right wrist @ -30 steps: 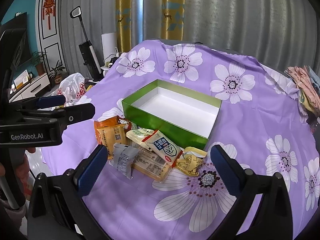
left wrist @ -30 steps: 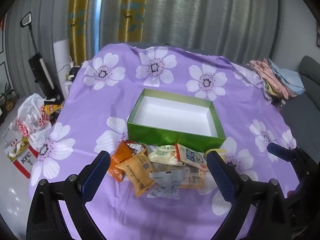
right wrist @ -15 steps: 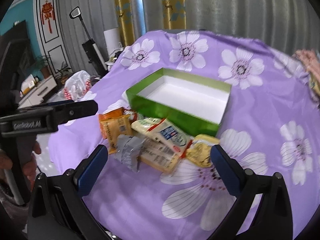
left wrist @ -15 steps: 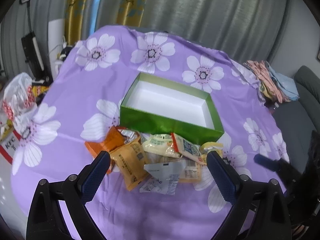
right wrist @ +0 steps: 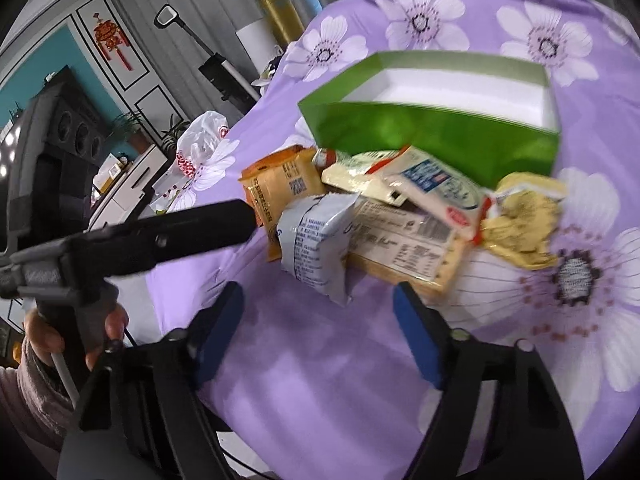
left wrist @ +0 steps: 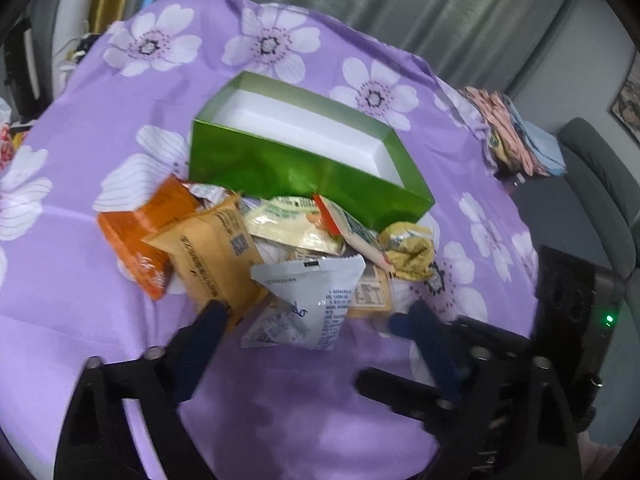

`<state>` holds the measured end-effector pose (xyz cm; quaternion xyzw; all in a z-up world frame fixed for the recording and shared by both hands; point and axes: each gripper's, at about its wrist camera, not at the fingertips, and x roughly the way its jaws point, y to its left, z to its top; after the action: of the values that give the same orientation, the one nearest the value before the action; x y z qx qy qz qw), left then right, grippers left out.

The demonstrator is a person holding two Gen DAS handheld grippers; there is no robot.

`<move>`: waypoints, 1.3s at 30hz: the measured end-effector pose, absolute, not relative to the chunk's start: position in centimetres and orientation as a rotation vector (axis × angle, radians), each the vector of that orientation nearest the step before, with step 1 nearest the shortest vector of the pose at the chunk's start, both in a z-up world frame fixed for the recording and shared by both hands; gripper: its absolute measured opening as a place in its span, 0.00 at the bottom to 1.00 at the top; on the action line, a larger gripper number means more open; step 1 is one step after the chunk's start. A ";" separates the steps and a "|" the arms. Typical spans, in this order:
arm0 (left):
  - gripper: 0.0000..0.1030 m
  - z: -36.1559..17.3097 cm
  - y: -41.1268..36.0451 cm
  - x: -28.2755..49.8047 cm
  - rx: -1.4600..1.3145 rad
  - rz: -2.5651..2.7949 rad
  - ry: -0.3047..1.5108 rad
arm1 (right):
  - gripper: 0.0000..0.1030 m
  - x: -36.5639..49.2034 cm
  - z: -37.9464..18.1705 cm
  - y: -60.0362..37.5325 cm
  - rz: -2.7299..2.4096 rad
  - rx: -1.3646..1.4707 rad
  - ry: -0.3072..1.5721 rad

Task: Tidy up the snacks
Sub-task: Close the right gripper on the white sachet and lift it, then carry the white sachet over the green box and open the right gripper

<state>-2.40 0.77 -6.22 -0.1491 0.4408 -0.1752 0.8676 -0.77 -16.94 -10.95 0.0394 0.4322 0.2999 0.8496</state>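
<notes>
Snacks (left wrist: pixel 304 256): a loose pile of packets on the purple floral cloth (left wrist: pixel 120 320), lying against the near wall of the green box (left wrist: pixel 296 168).
Green box: open top, white inside, nothing seen in it.
Pile, left to right in the left wrist view: orange packet (left wrist: pixel 136 228); tan packet (left wrist: pixel 212 256) overlapping it; pale yellow-green packet (left wrist: pixel 288 224); red-edged white packet (left wrist: pixel 352 232); crumpled yellow wrapper (left wrist: pixel 408 248). White printed packet (left wrist: pixel 308 300) lies nearest, over a flat clear-wrapped bar (right wrist: pixel 404 252).
Left gripper (left wrist: pixel 316 320): jaws closing, not yet pressing; white printed packet between them, left pad at the tan packet's edge.
Right gripper (right wrist: pixel 320 300): jaws closing, nothing gripped; corner of the white printed packet just ahead of the gap.
Beyond the table: folded clothes (left wrist: pixel 516 136), grey chair (left wrist: pixel 600 200), plastic bag (right wrist: pixel 200 140) on the floor.
</notes>
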 end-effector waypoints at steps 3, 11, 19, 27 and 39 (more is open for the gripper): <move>0.78 -7.1 0.5 -2.0 -0.310 -0.379 0.942 | 0.58 -0.1 -11.7 -16.3 0.646 0.076 0.918; 0.48 -8.9 -0.2 -0.5 -0.299 -0.407 0.989 | 0.36 1.5 -12.9 -15.0 0.678 0.060 0.924; 0.44 -8.0 -0.3 -0.8 -0.297 -0.418 0.968 | 0.32 1.4 -11.7 -15.0 0.682 0.066 0.860; 0.44 -2.4 -2.0 0.5 -0.231 -0.467 0.844 | 0.32 1.2 -6.0 -16.5 0.673 0.045 0.698; 0.44 0.5 -4.5 10.6 -0.257 -0.499 0.805 | 0.32 9.3 -1.7 -18.9 0.584 0.031 0.580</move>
<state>10.60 -4.47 0.47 -0.1233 0.3867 -0.2394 0.8820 9.30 -18.90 -1.75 0.0151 0.2820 0.2838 0.9164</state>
